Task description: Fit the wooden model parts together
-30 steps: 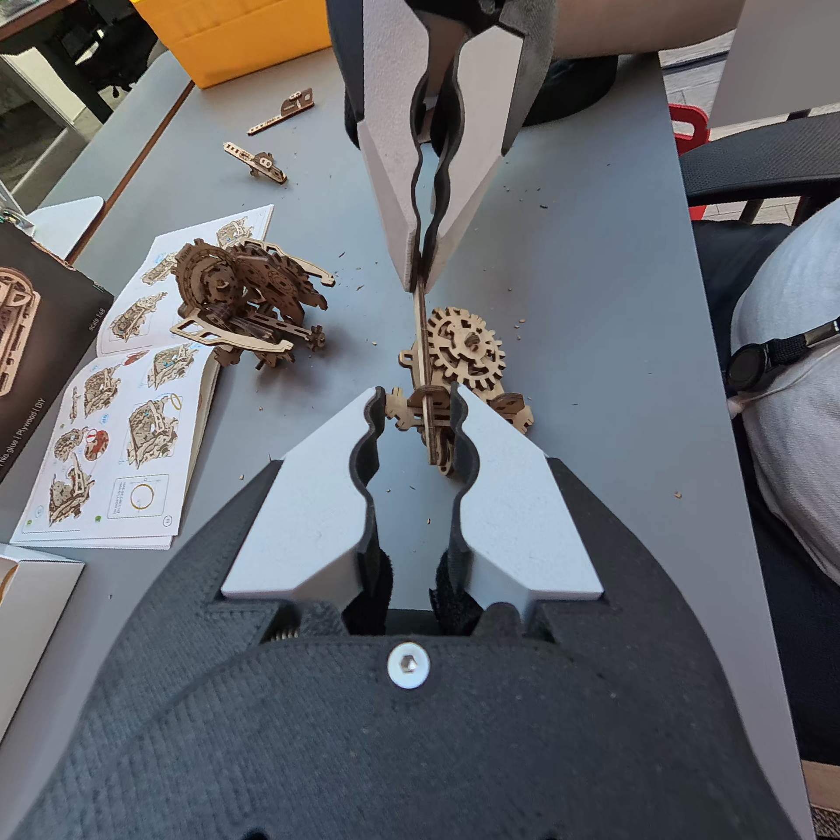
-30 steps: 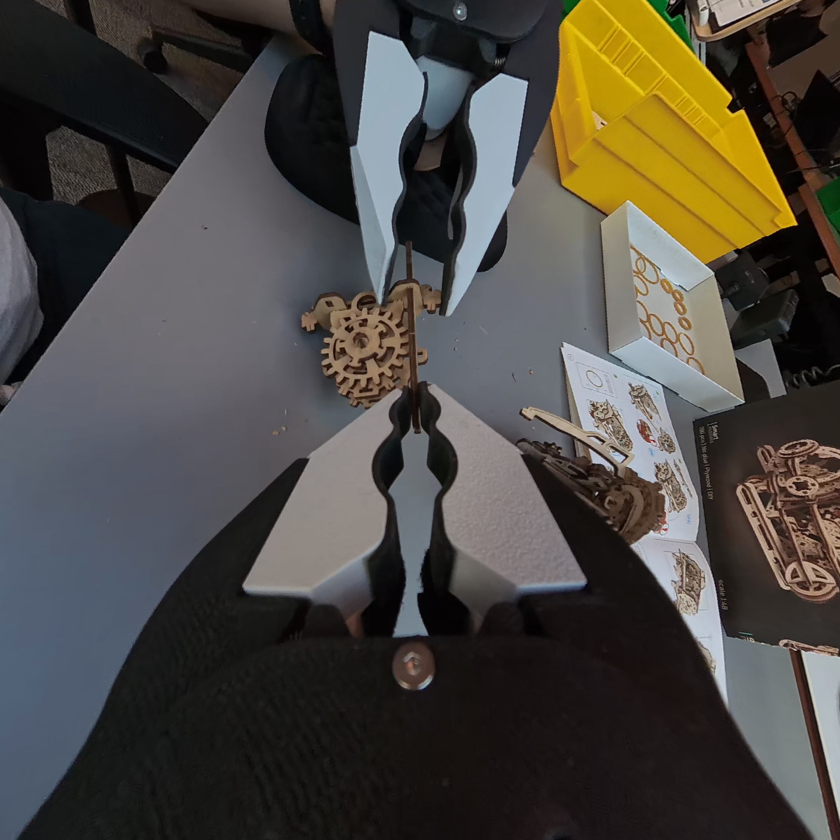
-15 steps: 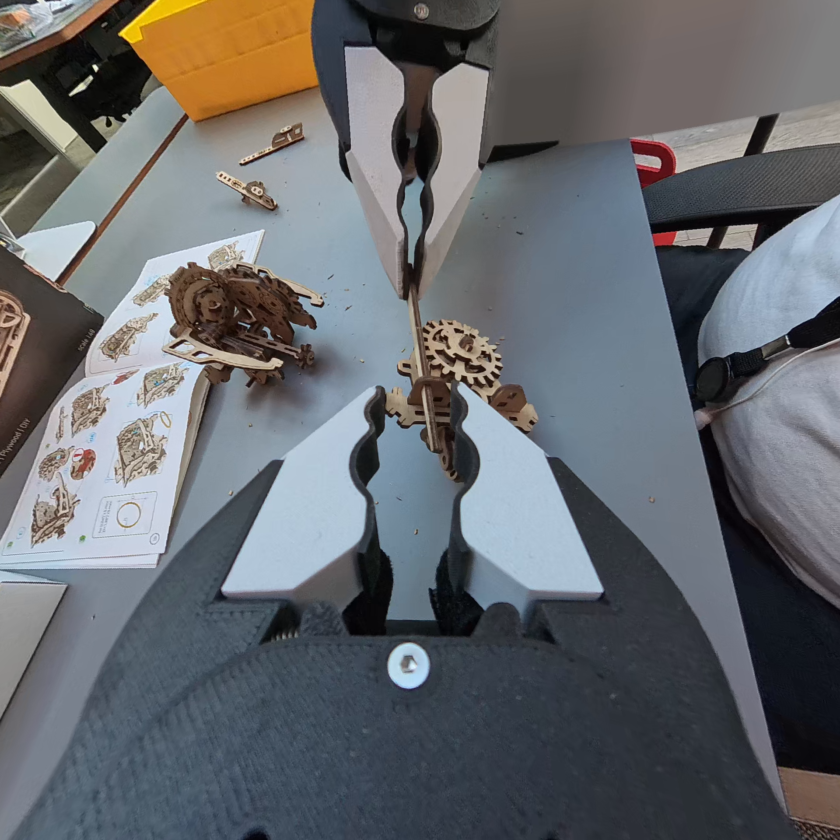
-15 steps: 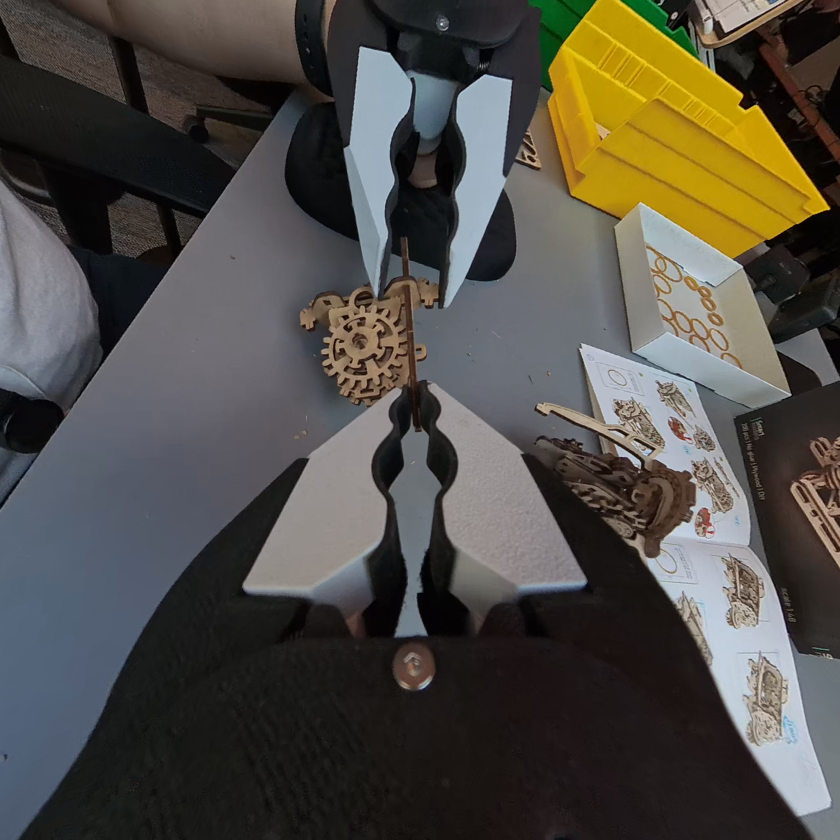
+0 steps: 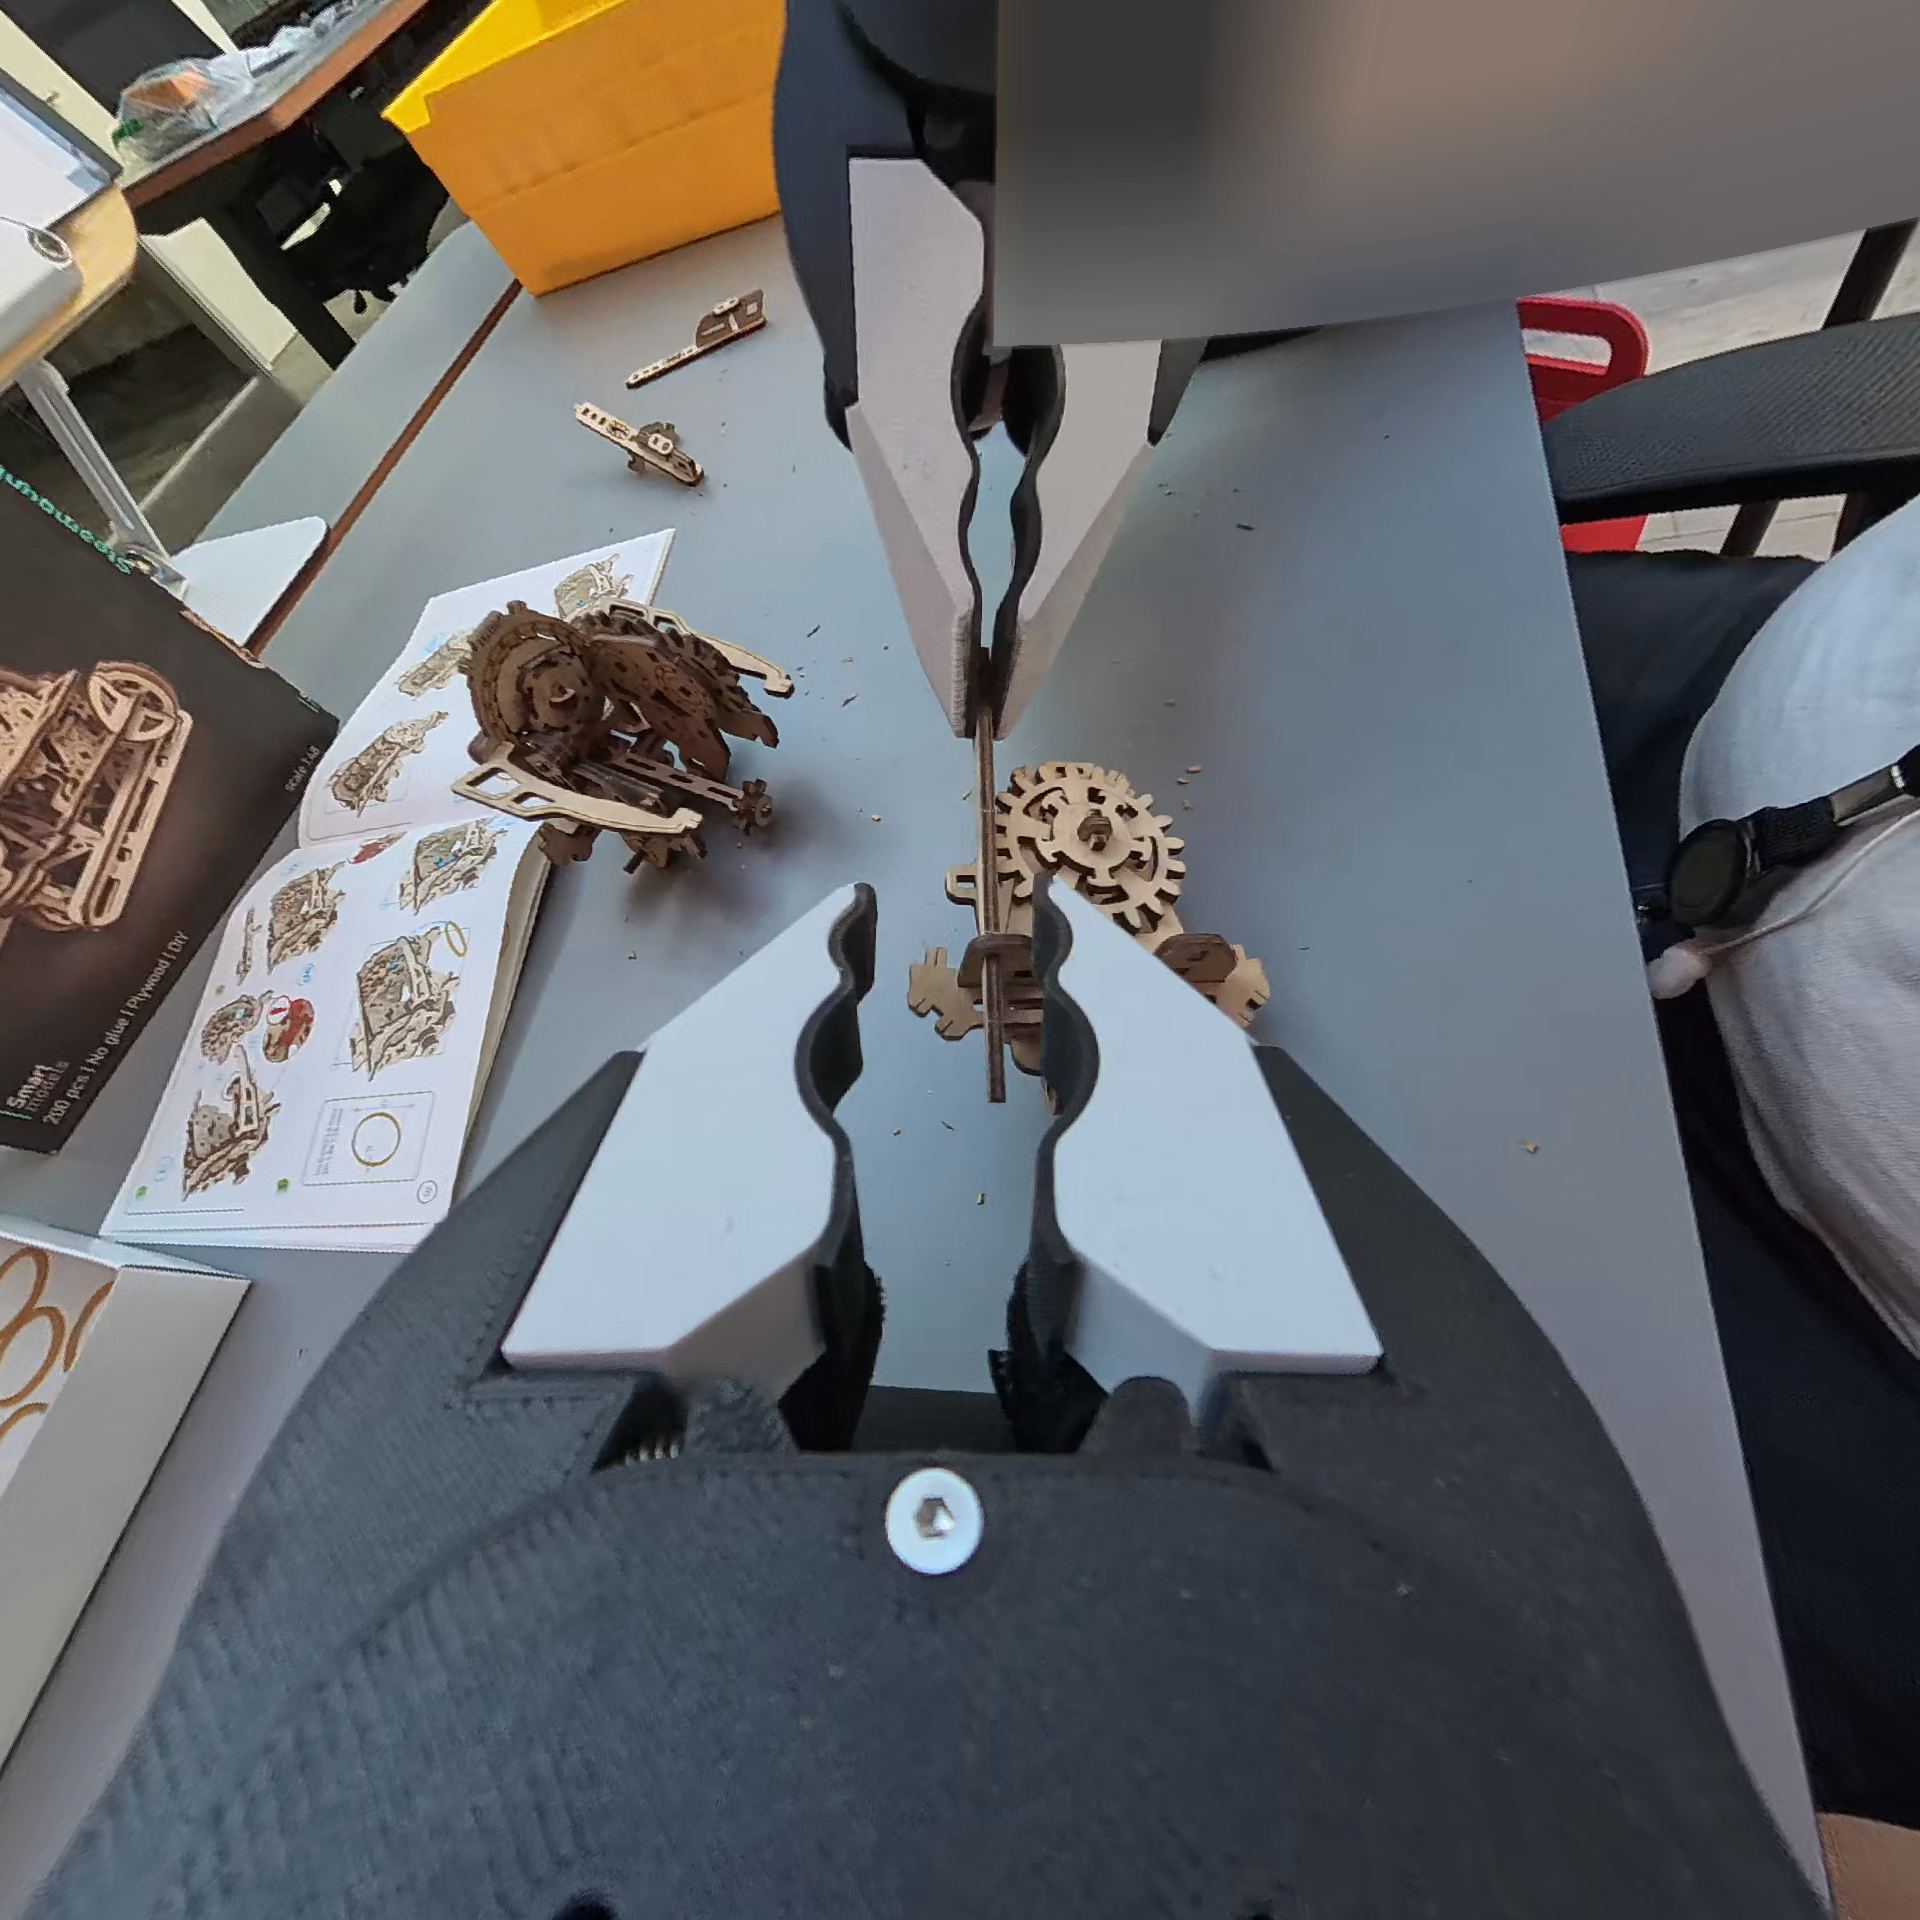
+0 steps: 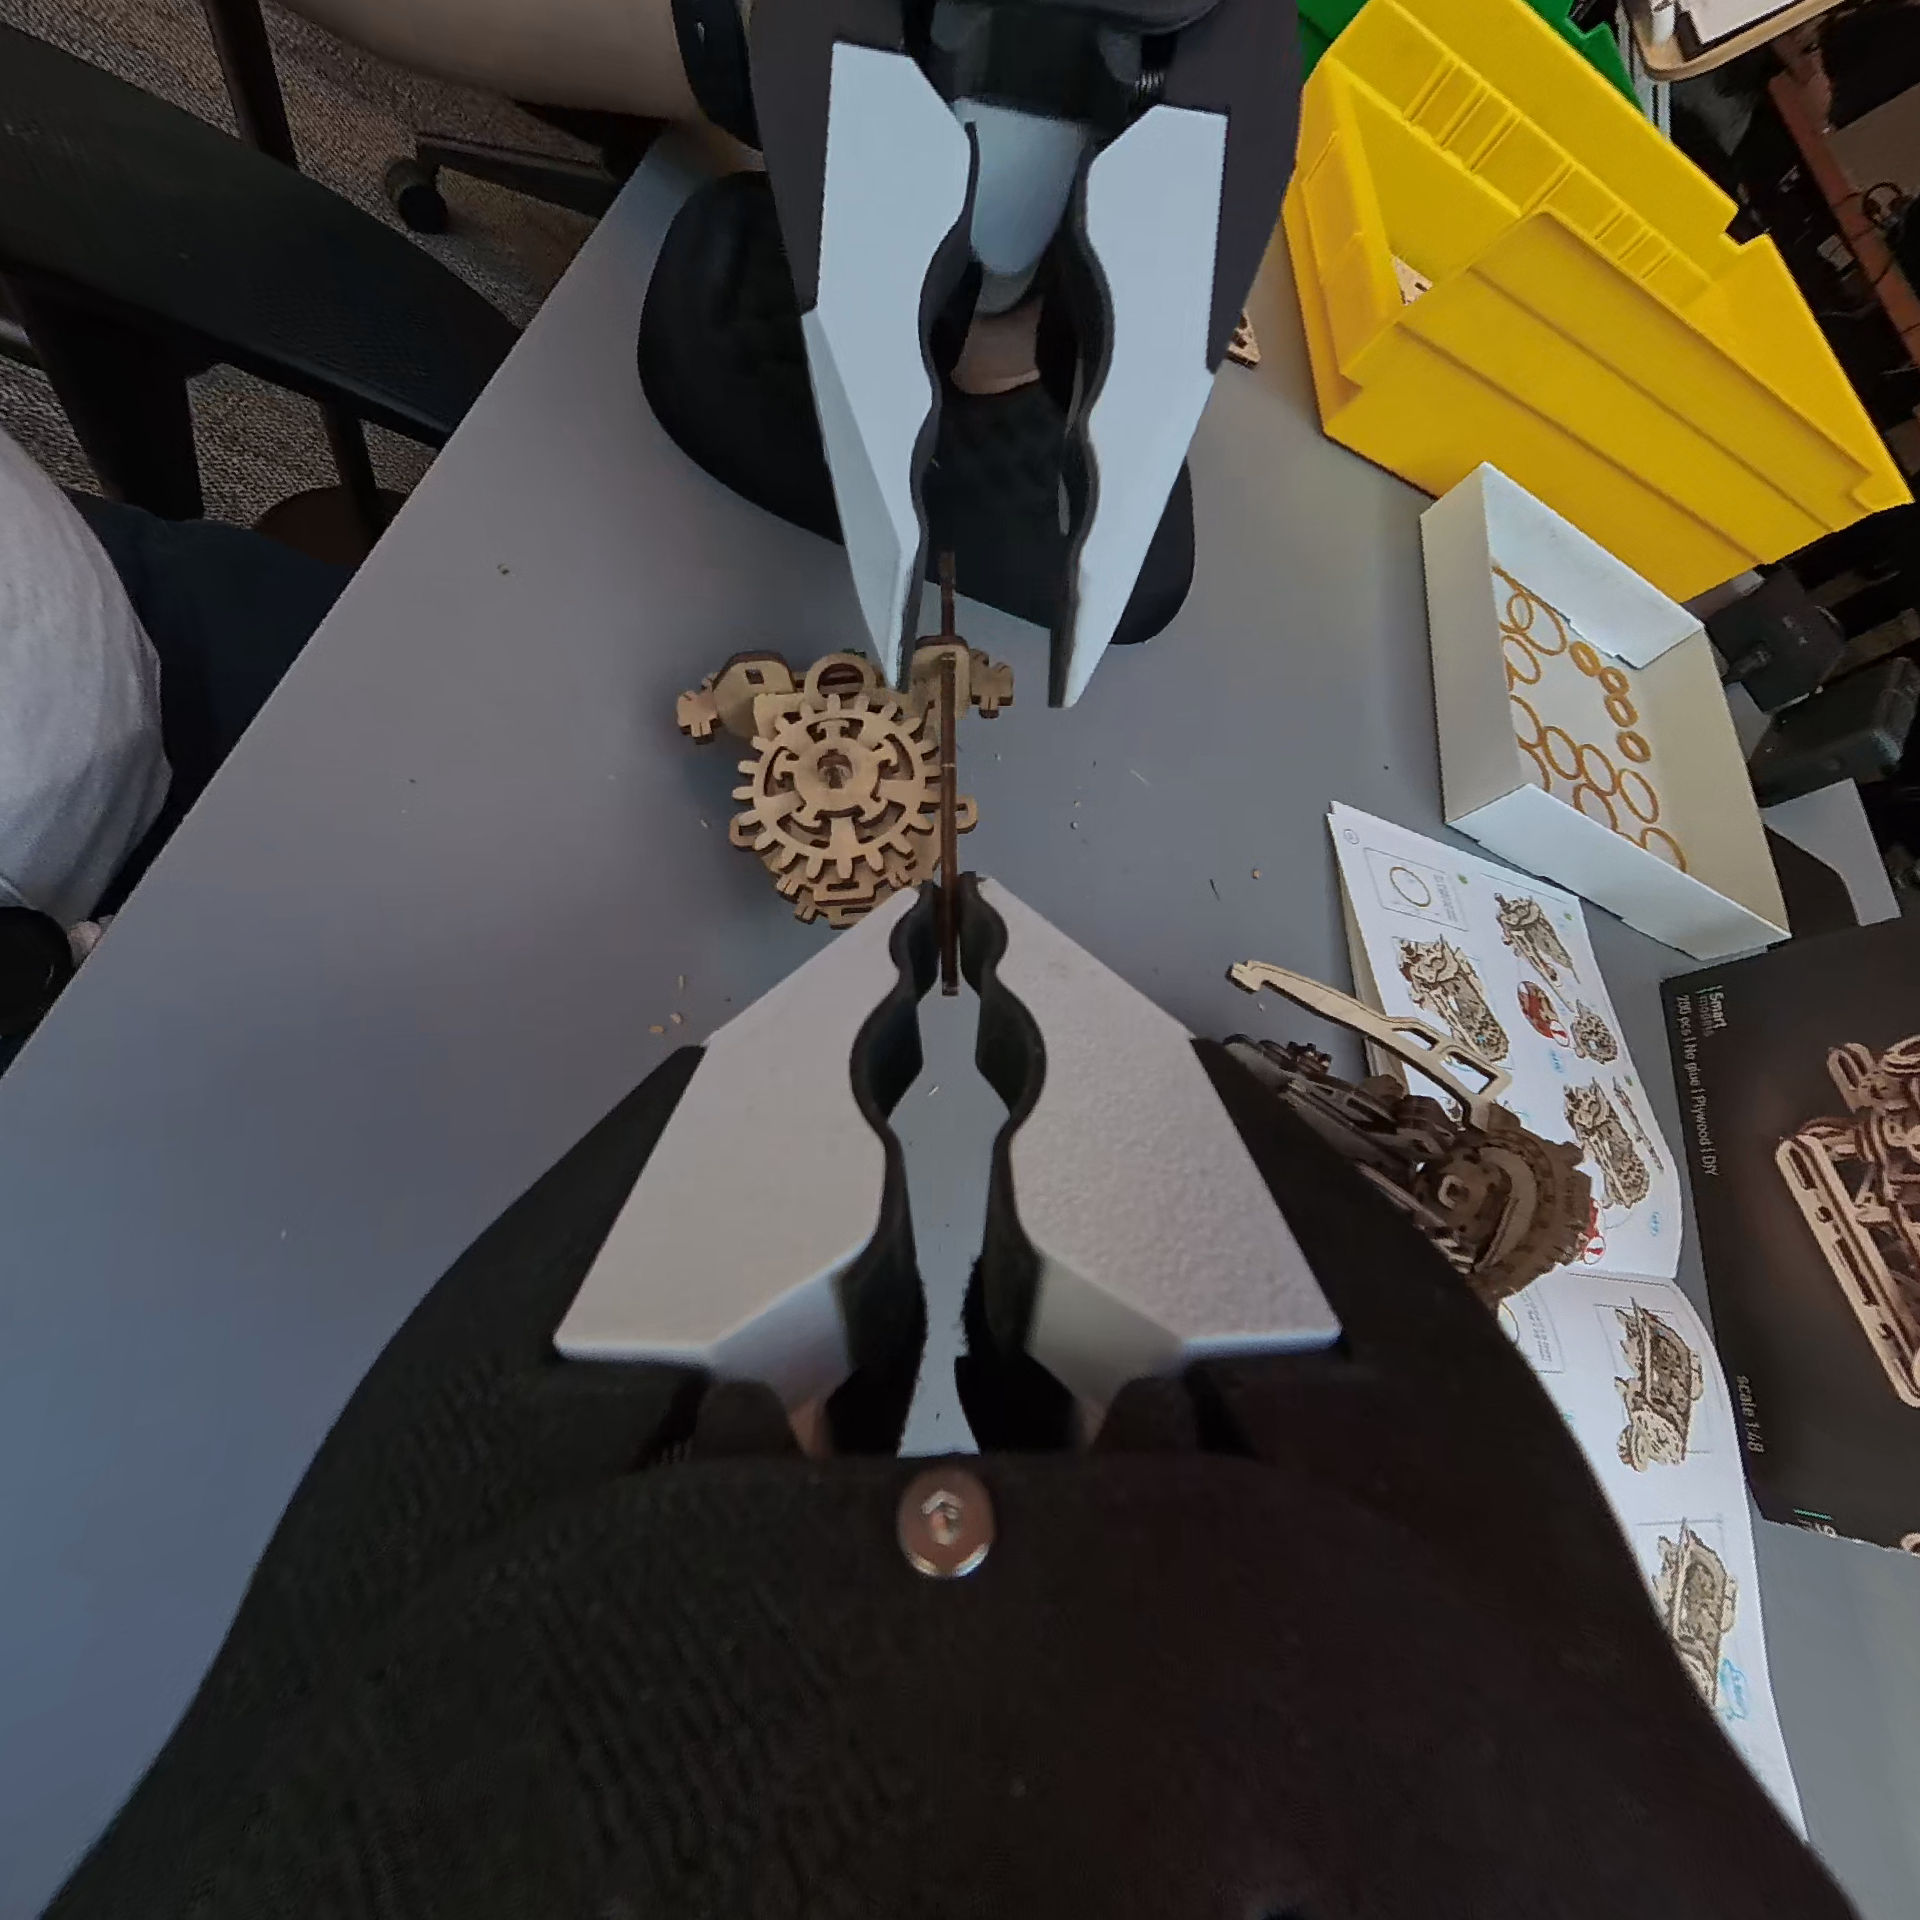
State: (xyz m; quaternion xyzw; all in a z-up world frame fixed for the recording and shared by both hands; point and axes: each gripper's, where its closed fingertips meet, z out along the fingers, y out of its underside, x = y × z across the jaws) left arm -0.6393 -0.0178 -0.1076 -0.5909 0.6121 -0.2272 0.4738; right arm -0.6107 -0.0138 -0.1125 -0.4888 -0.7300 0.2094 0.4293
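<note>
A thin dark wooden strip (image 5: 985, 831), seen edge-on with a small cross piece on it, is held in the air between both grippers. My right gripper (image 6: 948, 896) is shut on one end of the strip (image 6: 948, 790); it also shows in the left wrist view (image 5: 977, 681). My left gripper (image 5: 953, 899) is open, and the strip's other end lies between its fingers, closer to one finger; it also shows in the right wrist view (image 6: 982, 675). A pale wooden gear assembly (image 5: 1091, 847) lies flat on the grey table (image 5: 1351, 831) just beneath the strip, and also shows in the right wrist view (image 6: 831, 790).
A dark brown part-built model (image 5: 613, 727) rests on an open instruction booklet (image 5: 343, 997) beside a black box (image 5: 94, 831). Two small wooden parts (image 5: 639, 442) lie farther back near a yellow bin (image 5: 623, 135). A white tray of rings (image 6: 1590, 727) stands by the bins. A person sits at the table's edge (image 5: 1818, 935).
Both views have tilted up a little and show more of the background. The right gripper keeps its hold on the strip. The left gripper stays open around it. The gear assembly has not moved.
</note>
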